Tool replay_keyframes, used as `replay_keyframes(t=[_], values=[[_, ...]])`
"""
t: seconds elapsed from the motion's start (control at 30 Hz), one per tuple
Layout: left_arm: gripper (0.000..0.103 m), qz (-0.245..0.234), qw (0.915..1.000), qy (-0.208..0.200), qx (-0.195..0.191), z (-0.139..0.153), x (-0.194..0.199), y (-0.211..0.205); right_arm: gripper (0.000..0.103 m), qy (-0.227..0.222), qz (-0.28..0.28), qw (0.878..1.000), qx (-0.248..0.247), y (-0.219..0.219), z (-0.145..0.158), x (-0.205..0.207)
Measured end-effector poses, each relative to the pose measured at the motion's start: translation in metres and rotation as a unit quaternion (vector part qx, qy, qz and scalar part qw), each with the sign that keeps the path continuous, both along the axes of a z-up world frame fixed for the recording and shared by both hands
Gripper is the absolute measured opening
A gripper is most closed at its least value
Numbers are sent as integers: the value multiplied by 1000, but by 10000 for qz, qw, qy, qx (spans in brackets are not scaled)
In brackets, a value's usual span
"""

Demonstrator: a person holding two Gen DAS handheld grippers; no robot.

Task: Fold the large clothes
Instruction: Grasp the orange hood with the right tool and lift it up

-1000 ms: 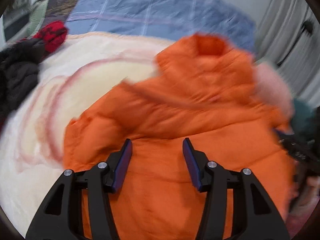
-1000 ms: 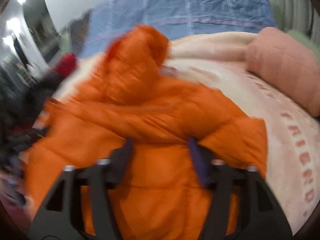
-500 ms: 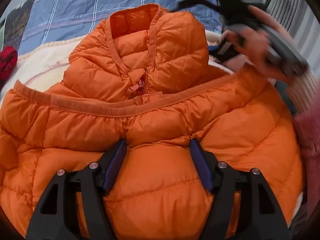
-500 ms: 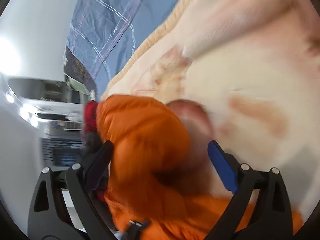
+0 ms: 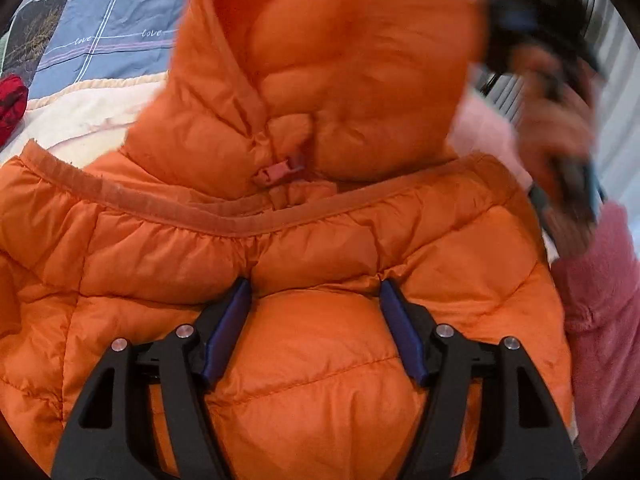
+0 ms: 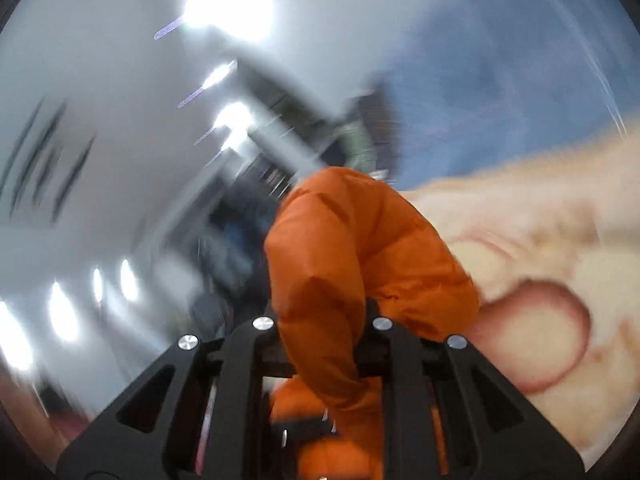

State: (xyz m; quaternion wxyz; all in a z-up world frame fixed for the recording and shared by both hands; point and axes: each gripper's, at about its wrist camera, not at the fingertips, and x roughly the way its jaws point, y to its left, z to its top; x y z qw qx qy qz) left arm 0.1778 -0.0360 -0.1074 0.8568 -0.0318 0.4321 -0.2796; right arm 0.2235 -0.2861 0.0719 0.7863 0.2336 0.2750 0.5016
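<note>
An orange puffer jacket [image 5: 320,360] lies folded on the bed, its elastic hem band across the middle of the left wrist view. My left gripper [image 5: 315,286] is open, its blue pads sunk into the padding just below the hem, with a puffy panel bulging between them. The hood [image 5: 340,60] stands lifted above the body of the jacket. My right gripper [image 6: 324,312] is closing its jaws on the hood [image 6: 352,240], and orange fabric is pinched between its fingers. The left wrist view shows that gripper as a blur in a hand [image 5: 560,140] at the upper right.
A cream blanket [image 5: 80,120] covers the bed under the jacket, with a blue checked quilt [image 5: 112,32] behind it. A red garment [image 5: 10,100] lies at the far left. A pink sleeve [image 5: 600,300] and a pale pink cloth [image 5: 484,136] are on the right.
The right gripper went from wide open around the hood to closed on it and swung upward, raising the hood. The left gripper slid in closer below the hem.
</note>
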Motion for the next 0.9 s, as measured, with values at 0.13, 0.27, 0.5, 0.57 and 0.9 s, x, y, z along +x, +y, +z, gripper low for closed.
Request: replay_keyframes(t=[0.13,0.27,0.5,0.57,0.9], values=[[68,-24,9996,-61,-286,11,-19,25,16,-1054,579,9848,-1255,18,21,-106],[68,-33,9988,41,-489,21,-48,61,16,-1206,761,9614,-2354,30,-8,-175],[68,701,9929,-512,-819,81,-86,134,17,-1183,700,9269,-3494,57,-54,-225],[68,713,9870,-814,-1188,110,-88,141,17,-1284,682,9197,-3646,58,-58,-239],[71,-242,9975,-452,-482,124,-37,20,33,-1826,463,8887,-4180,67,-66,-259]])
